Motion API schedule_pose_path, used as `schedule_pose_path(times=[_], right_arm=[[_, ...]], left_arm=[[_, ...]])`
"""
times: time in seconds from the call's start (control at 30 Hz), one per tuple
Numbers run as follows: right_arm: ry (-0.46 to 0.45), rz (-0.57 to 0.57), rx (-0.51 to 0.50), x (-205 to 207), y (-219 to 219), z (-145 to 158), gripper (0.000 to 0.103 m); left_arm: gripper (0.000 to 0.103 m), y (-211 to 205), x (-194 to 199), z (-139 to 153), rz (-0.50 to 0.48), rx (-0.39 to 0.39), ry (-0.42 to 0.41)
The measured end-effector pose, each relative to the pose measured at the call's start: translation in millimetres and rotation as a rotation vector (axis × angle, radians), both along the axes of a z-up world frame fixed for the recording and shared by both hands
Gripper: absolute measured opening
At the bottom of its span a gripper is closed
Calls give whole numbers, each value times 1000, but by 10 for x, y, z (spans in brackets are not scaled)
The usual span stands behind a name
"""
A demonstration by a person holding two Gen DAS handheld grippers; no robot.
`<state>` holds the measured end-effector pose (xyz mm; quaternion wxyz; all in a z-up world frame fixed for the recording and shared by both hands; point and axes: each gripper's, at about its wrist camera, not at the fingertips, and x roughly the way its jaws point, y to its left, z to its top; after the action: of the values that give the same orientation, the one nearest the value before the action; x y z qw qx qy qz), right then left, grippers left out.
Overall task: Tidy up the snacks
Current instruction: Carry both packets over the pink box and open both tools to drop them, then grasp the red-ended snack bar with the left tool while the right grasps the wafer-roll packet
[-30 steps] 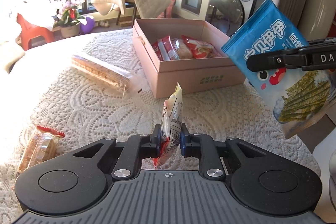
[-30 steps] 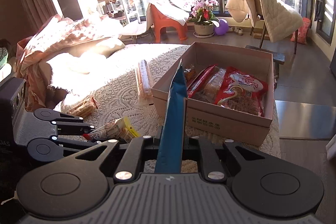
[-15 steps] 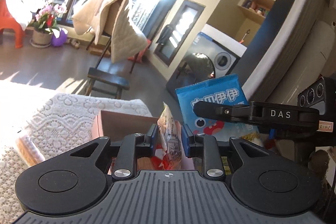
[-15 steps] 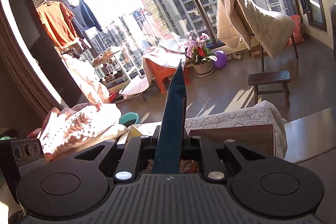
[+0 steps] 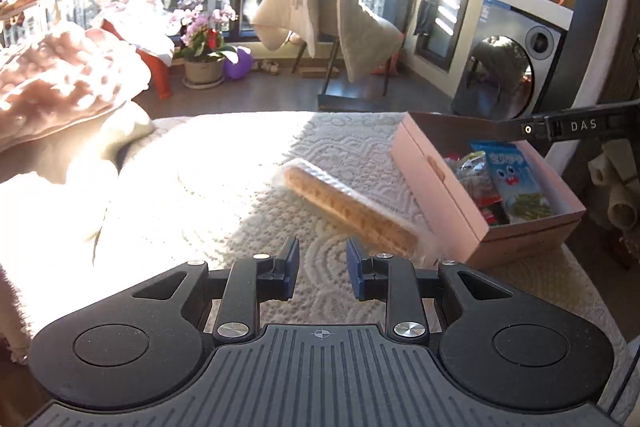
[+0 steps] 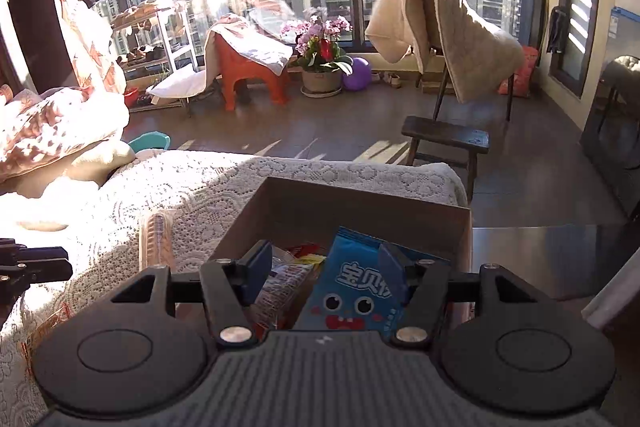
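Note:
A pink cardboard box (image 5: 436, 187) stands on the lace-covered table and holds several snack packets, with a blue seaweed packet (image 5: 516, 183) on top. My left gripper (image 5: 322, 269) is open and empty, low over the cloth, left of the box. A long clear wafer pack (image 5: 352, 211) lies just ahead of it, against the box's side. My right gripper (image 6: 324, 273) is open above the box (image 6: 360, 203), with the blue packet (image 6: 356, 295) lying loose below its fingers. The wafer pack (image 6: 158, 239) lies left of the box in that view.
A small orange snack packet (image 6: 44, 331) lies on the lace cloth (image 6: 192, 195) at the near left. A pink blanket heap (image 5: 60, 83) sits at the table's far left. A stool and draped chair (image 6: 444, 135) stand beyond the table's far edge.
Both grippers opened and let go of their packets, which now lie in the box. The left gripper swung back left and low over the table; the right stays above the box.

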<state>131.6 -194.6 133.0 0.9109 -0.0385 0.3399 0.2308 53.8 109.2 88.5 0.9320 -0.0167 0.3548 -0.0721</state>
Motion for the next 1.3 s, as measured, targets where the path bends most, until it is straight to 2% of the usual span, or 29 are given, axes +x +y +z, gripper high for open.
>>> schedule_pose_path(times=[0.1, 0.17, 0.3, 0.4, 0.47, 0.5, 0.53, 0.57, 0.63, 0.73, 0.8, 0.83, 0.97, 1.1, 1.3], right_arm=[[12, 120, -26, -90, 526, 15, 71], [48, 165, -36, -79, 828, -67, 72], [145, 162, -64, 73, 1379, -379, 72], [158, 135, -135, 160, 1693, -632, 72], [186, 123, -167, 181, 1835, -760, 65], [205, 126, -175, 160, 1869, -798, 53], [203, 140, -193, 102, 1887, -811, 35], [190, 178, -202, 6, 1873, -789, 29], [181, 225, -193, -197, 1804, -708, 29], [213, 268, -159, -480, 1636, -604, 29], [227, 282, -135, -699, 1457, -525, 29], [226, 283, -127, -802, 1362, -494, 29], [219, 254, -118, -1142, 995, -481, 29], [216, 196, -151, -1380, 719, -616, 29], [204, 155, -143, -1469, 501, -724, 33]], left_arm=[[29, 137, -246, -84, 33, 82, 47], [29, 224, -376, -167, 58, 103, 62], [29, 315, -475, -370, 61, 72, 120], [32, 294, -526, -402, 29, 51, 107], [32, 263, -537, -401, 24, 57, 108], [32, 255, -545, -395, 20, 56, 108], [32, 261, -554, -392, 17, 52, 110], [32, 257, -572, -396, 15, 44, 112], [33, 258, -559, -407, 20, 36, 113], [35, 198, -492, -423, 23, 30, 113], [43, 89, -438, -439, 17, 50, 124], [44, 44, -420, -449, 11, 60, 129], [44, -220, -335, -562, -52, 52, 173], [45, -536, -340, -597, -110, 78, 166], [45, -741, -312, -611, -129, 92, 173]])
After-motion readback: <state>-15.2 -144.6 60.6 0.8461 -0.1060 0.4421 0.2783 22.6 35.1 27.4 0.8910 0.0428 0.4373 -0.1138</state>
